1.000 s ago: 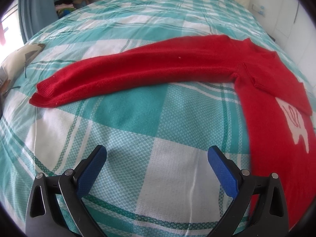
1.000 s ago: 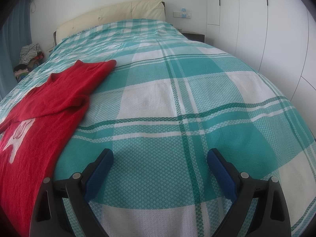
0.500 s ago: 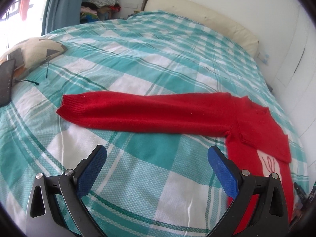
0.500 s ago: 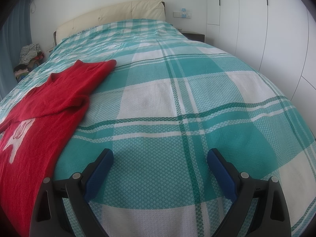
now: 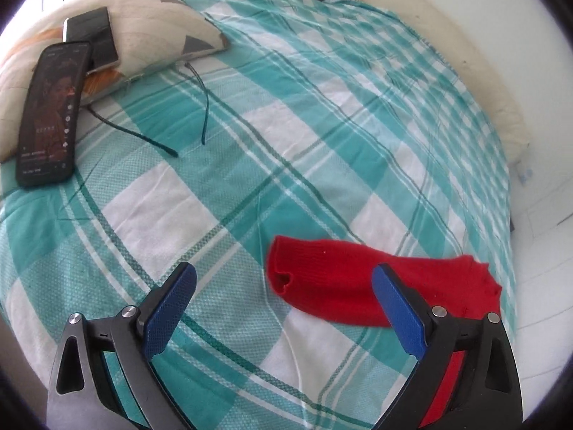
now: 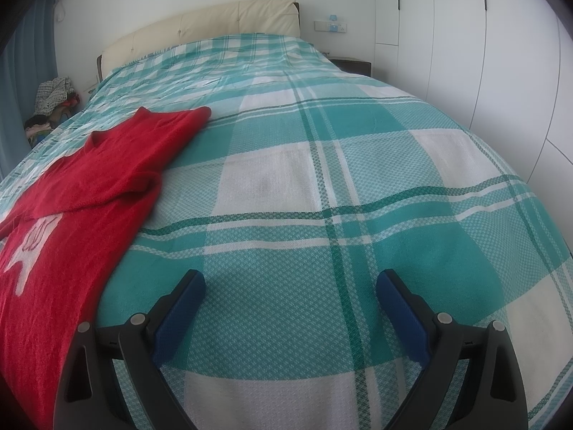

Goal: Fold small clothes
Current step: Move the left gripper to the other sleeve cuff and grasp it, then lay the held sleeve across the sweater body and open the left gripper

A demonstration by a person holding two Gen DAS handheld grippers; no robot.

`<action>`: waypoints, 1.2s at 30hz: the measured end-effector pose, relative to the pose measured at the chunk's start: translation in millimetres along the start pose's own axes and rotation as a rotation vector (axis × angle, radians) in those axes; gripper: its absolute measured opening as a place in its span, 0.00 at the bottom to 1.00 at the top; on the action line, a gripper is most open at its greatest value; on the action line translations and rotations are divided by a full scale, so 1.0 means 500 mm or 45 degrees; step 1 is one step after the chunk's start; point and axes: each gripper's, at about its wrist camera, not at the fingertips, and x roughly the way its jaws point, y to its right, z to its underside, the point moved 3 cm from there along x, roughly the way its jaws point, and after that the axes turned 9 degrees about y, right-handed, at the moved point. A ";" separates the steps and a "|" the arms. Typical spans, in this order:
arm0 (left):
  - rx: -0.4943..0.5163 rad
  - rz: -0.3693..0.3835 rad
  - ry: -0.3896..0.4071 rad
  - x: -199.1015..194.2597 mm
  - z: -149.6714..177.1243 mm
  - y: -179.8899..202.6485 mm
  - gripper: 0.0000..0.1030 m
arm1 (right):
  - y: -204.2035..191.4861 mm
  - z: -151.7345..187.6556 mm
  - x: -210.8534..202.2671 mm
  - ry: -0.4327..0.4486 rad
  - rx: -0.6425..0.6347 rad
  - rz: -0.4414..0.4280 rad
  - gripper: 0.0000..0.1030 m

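A red sweater lies flat on the teal-and-white checked bedspread (image 5: 322, 143). In the left wrist view its long sleeve (image 5: 343, 286) stretches out, the cuff just ahead of my left gripper (image 5: 284, 297), which is open, empty and hovering above the bed. The right finger (image 5: 397, 315) hides part of the sleeve. In the right wrist view the sweater's body (image 6: 82, 193), with a white motif and one sleeve folded over it, lies at the left. My right gripper (image 6: 290, 304) is open and empty over bare bedspread to its right.
A patterned pillow (image 5: 150, 25) at the far left carries two phones (image 5: 50, 114). Dark cords (image 5: 143, 132) lie on the bedspread beside it. A cream headboard (image 6: 215, 25) and white wardrobe doors (image 6: 483, 71) border the bed. A clothes pile (image 6: 53, 104) sits beyond the left edge.
The left gripper has swung left along the sleeve: the sweater's body has left its view, the cuff is now near the fingers, and the pillow and phones have come in. The right gripper has not moved.
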 end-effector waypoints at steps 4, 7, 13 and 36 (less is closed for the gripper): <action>0.101 -0.049 -0.128 0.080 0.027 0.026 0.79 | -0.002 0.001 0.000 -0.002 -0.005 0.003 0.93; 0.107 -0.143 -0.151 0.122 0.040 0.025 0.61 | 0.000 0.000 0.000 -0.004 -0.008 0.006 0.93; 0.175 -0.139 -0.086 0.076 0.006 0.085 0.04 | 0.000 -0.001 0.003 -0.008 -0.010 0.008 0.94; 0.951 0.555 -0.178 -0.048 0.352 1.002 0.30 | 0.000 -0.001 0.006 -0.013 -0.015 0.012 0.95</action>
